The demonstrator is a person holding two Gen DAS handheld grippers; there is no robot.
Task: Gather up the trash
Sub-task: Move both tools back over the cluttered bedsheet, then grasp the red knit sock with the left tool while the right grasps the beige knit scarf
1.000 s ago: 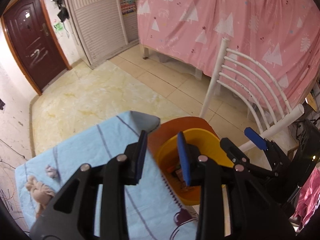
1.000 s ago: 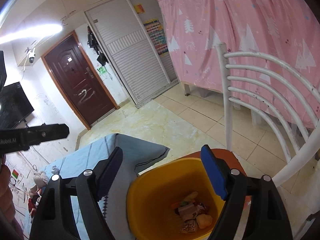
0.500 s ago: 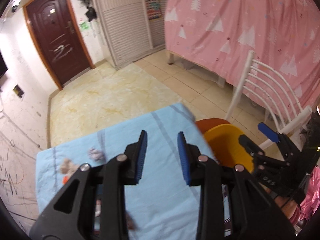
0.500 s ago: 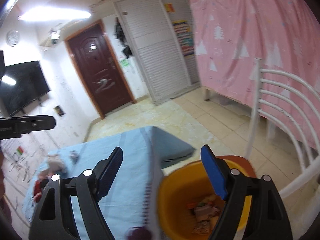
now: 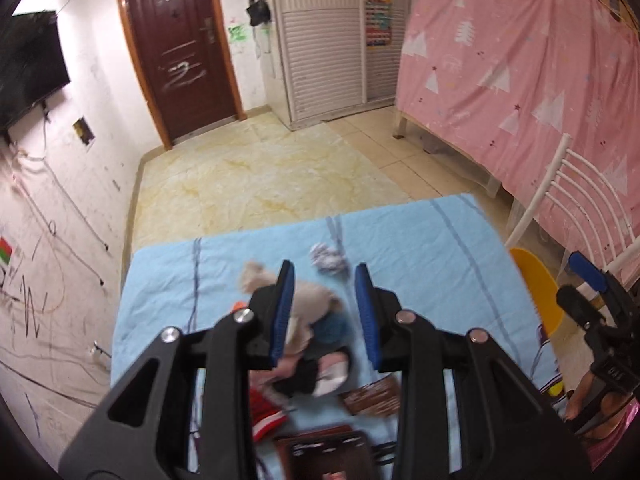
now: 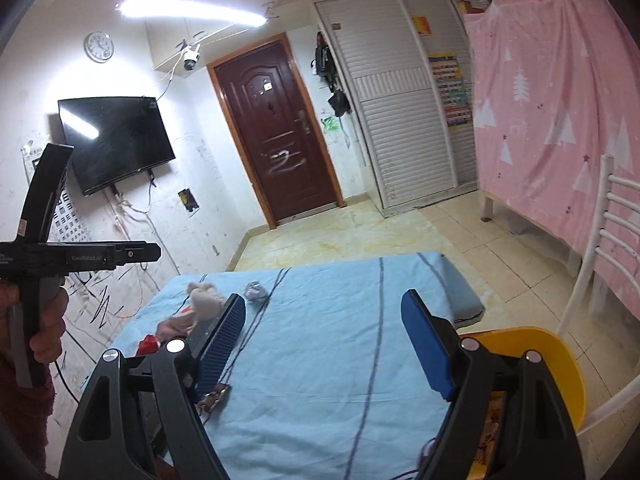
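The tablecloth (image 6: 320,360) was matt, wrinkled light-blue cloth. The bin (image 6: 552,360) looked like smooth, glossy yellow plastic. The left gripper (image 5: 324,312) showed matt black plastic arms, ribbed blue pads (image 5: 282,312) and shiny metal screws. The crumpled wad (image 5: 328,258) looked papery.

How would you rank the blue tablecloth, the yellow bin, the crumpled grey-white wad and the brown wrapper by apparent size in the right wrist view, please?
1. blue tablecloth
2. yellow bin, partly hidden by the right claw
3. brown wrapper and crumpled grey-white wad: look alike; the wad lies farther off, so unranked.
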